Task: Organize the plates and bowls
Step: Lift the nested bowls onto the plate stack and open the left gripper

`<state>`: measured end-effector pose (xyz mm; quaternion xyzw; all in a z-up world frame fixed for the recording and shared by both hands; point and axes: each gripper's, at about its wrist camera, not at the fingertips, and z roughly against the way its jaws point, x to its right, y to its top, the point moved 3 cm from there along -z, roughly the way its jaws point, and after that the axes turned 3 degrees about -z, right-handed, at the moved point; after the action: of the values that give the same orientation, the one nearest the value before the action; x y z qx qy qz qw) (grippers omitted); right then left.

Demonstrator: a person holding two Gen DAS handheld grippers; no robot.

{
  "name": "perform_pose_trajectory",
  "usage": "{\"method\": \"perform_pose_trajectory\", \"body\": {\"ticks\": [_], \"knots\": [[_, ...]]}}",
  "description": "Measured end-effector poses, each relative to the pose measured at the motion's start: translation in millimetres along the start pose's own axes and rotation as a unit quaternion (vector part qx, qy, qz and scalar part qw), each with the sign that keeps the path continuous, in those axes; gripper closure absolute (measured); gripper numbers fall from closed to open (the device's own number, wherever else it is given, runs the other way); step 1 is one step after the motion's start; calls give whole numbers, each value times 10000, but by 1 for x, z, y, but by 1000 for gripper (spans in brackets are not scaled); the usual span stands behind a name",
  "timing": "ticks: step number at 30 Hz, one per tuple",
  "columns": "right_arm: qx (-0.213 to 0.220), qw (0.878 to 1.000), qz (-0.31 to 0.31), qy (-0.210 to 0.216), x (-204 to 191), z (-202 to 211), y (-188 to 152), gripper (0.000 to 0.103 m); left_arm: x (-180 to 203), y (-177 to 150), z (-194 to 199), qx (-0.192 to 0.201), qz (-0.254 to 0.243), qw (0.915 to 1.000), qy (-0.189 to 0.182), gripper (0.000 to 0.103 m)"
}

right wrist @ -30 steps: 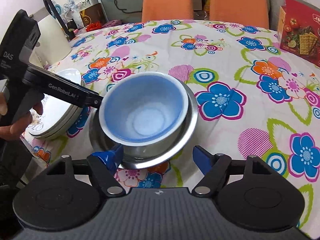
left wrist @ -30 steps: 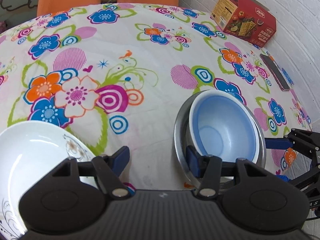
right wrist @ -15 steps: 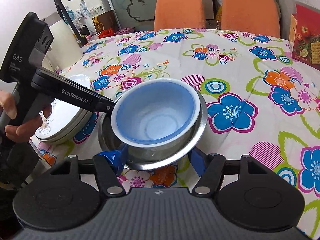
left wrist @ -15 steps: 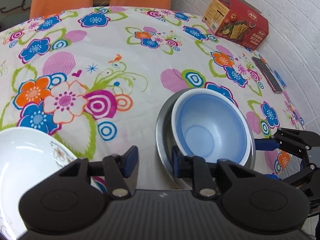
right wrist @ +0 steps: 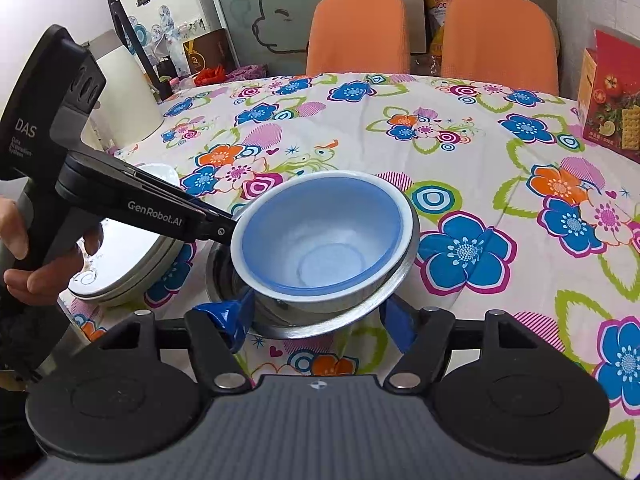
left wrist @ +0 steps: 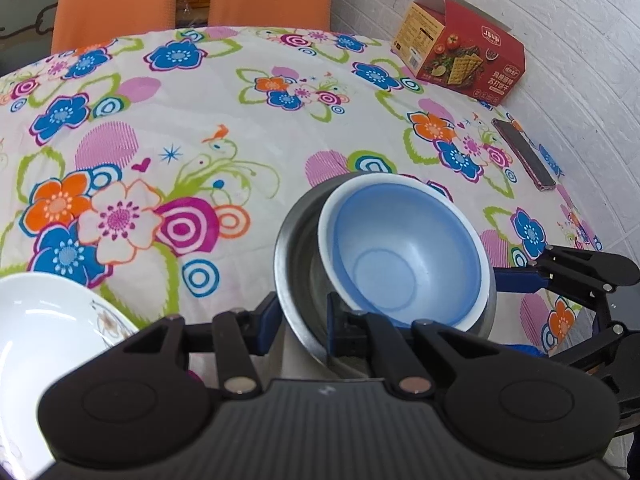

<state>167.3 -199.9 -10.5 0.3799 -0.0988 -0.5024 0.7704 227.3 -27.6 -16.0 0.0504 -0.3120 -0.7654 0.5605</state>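
A round table under a flowered cloth [left wrist: 168, 128] carries a red cracker box [left wrist: 460, 46] at the far right and a dark phone [left wrist: 524, 156] lying flat nearer along the right edge; two orange chairs [right wrist: 432, 36] stand behind the far side. At the near left a white plate [left wrist: 44, 332] rests on a second dish, just beside the left gripper and apart from the bowls. Near the middle a metal bowl [left wrist: 298, 264] sits mouth up with a blue bowl [left wrist: 404, 256] nested inside it, the blue one tipped so that its right rim rides high; both are round, with no long axis. The left gripper [left wrist: 302, 322] has its fingers drawn close together on either side of the metal bowl's near rim, pinching the wall, and a hand [right wrist: 36, 256] holds its handle. The right gripper [right wrist: 316, 324] is spread wide, its blue fingertips [right wrist: 228, 316] standing either side of the metal bowl's near edge; whether they touch it is unclear.
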Motion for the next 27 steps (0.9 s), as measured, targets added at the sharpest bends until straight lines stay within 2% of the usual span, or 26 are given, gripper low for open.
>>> {"method": "perform_pose_trajectory", "body": {"ticks": [4, 9, 13, 17, 22, 27], "knots": [[123, 9999, -10, 93, -6, 3, 10, 47, -5, 2, 16, 156, 14, 9999, 58, 103], [427, 9987, 154, 214, -31, 7, 25, 46, -16, 1, 54, 489, -5, 9984, 278, 103], [682, 9959, 369, 471, -65, 8, 33, 46, -33, -14, 91, 665, 25, 9963, 552, 103], [759, 9921, 673, 739, -104, -2, 33, 46, -55, -41, 124, 693, 104, 9932, 925, 103], [556, 9885, 852, 1122, -145, -28, 25, 45, -87, -78, 147, 582, 329, 9883, 1368, 103], [160, 9880, 871, 1268, -165, -48, 16, 45, -109, -103, 147, 442, 527, 9869, 1461, 103]]}}
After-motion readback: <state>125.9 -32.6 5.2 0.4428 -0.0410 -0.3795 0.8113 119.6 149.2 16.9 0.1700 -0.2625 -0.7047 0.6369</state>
